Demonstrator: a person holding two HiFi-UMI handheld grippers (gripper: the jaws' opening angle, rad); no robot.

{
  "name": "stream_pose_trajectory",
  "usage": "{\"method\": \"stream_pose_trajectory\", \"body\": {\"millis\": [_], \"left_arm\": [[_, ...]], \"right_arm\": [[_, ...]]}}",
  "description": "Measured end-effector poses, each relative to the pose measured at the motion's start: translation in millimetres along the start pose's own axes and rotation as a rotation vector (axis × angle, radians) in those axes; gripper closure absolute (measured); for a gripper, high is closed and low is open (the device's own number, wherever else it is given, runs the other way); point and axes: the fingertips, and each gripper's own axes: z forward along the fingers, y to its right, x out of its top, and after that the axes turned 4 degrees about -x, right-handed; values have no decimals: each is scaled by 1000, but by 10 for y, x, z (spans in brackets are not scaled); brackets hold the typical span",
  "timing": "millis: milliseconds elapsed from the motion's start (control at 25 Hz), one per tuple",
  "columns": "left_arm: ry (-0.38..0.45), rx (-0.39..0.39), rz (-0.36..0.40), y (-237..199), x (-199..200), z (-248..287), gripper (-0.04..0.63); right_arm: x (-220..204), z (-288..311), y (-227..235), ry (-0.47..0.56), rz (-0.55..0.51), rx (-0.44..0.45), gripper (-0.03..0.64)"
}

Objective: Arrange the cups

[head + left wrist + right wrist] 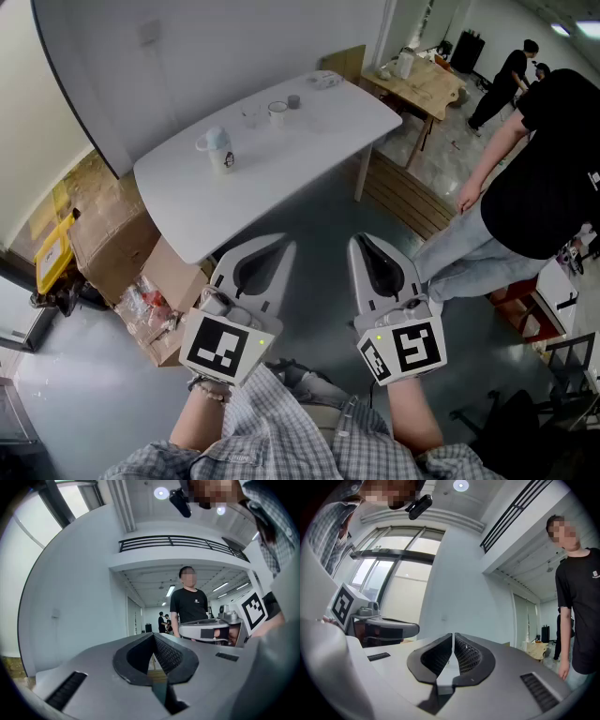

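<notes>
On the white table (309,141) stand a white mug (217,150) near the left end, a clear glass (253,116), a white cup (277,112) and a small grey cup (293,101) farther back. My left gripper (281,246) and right gripper (361,242) hang side by side in front of the table, well short of the cups. Both are shut with nothing between the jaws. In the left gripper view the left gripper (153,637) points level across the room. The right gripper (453,636) does the same in its own view. No cups show in either gripper view.
A person in a black shirt (548,159) stands to the right of the table. Cardboard boxes (117,239) lie on the floor at its left. A wooden table (422,84) stands behind, with other people (506,80) beyond it.
</notes>
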Motion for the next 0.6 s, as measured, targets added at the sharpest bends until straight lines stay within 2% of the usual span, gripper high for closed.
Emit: {"method": "stream_pose_trajectory", "body": {"millis": [600], "left_arm": [[22, -23, -7, 190, 75, 44, 588]], "right_arm": [[79, -147, 96, 19, -7, -22, 584]]}}
